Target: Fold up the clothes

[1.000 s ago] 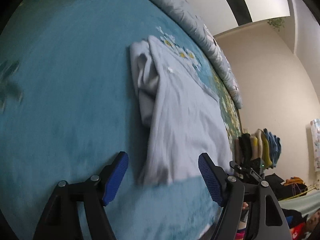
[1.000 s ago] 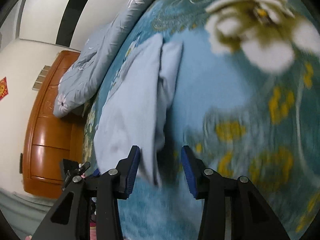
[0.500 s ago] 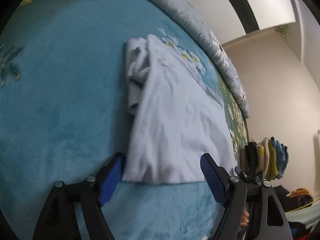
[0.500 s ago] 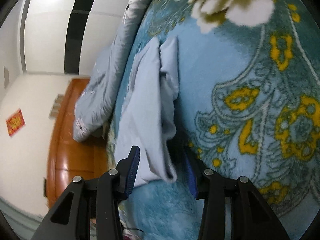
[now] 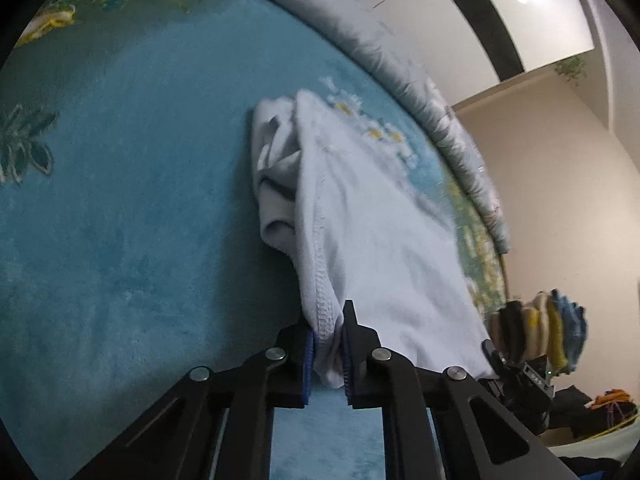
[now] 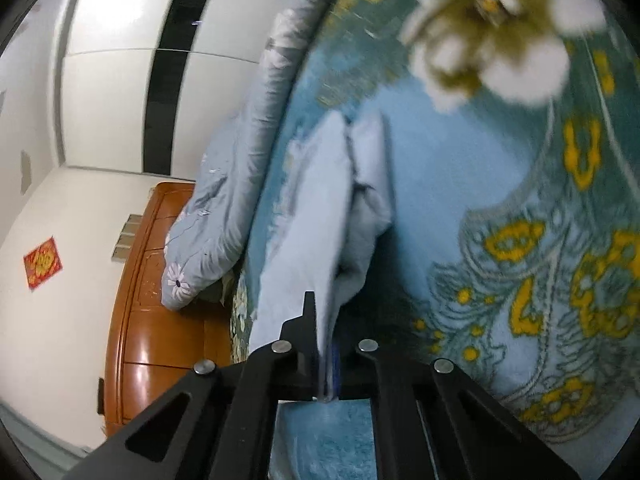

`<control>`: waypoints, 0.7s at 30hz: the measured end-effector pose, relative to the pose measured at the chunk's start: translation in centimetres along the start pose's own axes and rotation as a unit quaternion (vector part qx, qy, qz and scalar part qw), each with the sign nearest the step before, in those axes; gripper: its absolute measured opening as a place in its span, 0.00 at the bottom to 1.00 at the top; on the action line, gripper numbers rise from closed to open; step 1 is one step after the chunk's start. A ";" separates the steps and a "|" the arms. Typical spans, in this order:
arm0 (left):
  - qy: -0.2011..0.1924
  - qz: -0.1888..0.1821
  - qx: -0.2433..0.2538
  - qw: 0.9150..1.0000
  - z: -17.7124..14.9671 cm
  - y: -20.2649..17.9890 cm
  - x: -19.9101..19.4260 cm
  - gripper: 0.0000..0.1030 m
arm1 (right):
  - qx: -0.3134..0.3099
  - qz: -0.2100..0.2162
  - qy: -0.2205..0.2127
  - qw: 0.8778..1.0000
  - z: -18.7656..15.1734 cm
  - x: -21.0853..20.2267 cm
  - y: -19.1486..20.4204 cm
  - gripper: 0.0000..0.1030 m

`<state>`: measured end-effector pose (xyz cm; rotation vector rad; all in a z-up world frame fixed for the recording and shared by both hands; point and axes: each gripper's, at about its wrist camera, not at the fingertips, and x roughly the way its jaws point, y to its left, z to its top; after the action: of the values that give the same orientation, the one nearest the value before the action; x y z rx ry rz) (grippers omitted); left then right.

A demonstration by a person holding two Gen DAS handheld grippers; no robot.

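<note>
Teal floral blanket (image 5: 120,220) underneath: our left gripper (image 5: 327,356) is closing on the pale garment's (image 5: 380,240) hem corner, right gripper (image 6: 326,360) newly clamped on the other, fold-lift ready.

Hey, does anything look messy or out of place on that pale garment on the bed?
One thing: the far left part of the pale garment is bunched into a crumpled wad instead of lying flat on the blue blanket. Nothing looks spilled or damaged.
</note>
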<state>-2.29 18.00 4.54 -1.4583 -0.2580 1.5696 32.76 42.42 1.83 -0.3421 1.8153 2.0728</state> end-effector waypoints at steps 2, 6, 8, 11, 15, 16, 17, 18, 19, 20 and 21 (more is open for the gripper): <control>0.000 -0.015 0.014 1.000 -0.6 -0.5 -1.7 0.11 | -0.022 0.012 -0.007 1.000 -0.3 -1.2 1.2 0.04; 0.002 -0.029 0.043 0.999 -2.1 -1.2 -4.6 0.11 | -0.082 0.013 -0.009 0.996 -2.2 -3.6 3.1 0.04; 0.024 -0.005 0.046 0.999 -3.5 -0.1 -4.0 0.11 | -0.090 -0.007 -0.004 0.996 -3.5 -3.9 2.3 0.04; 0.066 0.014 0.001 0.998 -5.2 3.0 -1.9 0.11 | -0.036 -0.027 0.011 0.999 -4.3 -3.7 -1.5 0.04; 0.058 0.011 0.007 0.998 -5.0 3.0 -3.1 0.15 | 0.014 -0.031 0.020 0.999 -4.7 -3.1 -4.1 0.04; 0.042 0.028 0.025 0.998 -4.7 2.6 -4.1 0.15 | 0.016 -0.029 0.021 0.999 -4.6 -3.3 -4.3 0.04; 0.026 0.044 0.042 0.998 -4.5 2.3 -5.1 0.15 | 0.019 -0.026 0.022 0.999 -4.6 -3.4 -4.5 0.04; 0.002 0.061 0.055 0.997 -4.4 2.0 -6.3 0.13 | 0.017 -0.025 0.020 0.999 -4.6 -3.5 -4.4 0.04; -0.022 0.077 0.067 0.995 -4.3 1.8 -7.7 0.13 | 0.014 -0.027 0.019 0.999 -4.7 -3.4 -4.3 0.04; -0.034 0.079 0.077 0.993 -4.2 1.3 -8.5 0.13 | 0.012 -0.028 0.018 0.999 -4.7 -3.4 -4.3 0.04; -0.043 0.076 0.087 0.992 -4.1 0.6 -9.1 0.13 | 0.013 -0.031 0.018 0.999 -4.7 -3.3 -4.2 0.04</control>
<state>-0.52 9.29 9.03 -1.3020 -0.0591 1.7357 37.23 37.87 -1.28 -0.4259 1.8262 2.0121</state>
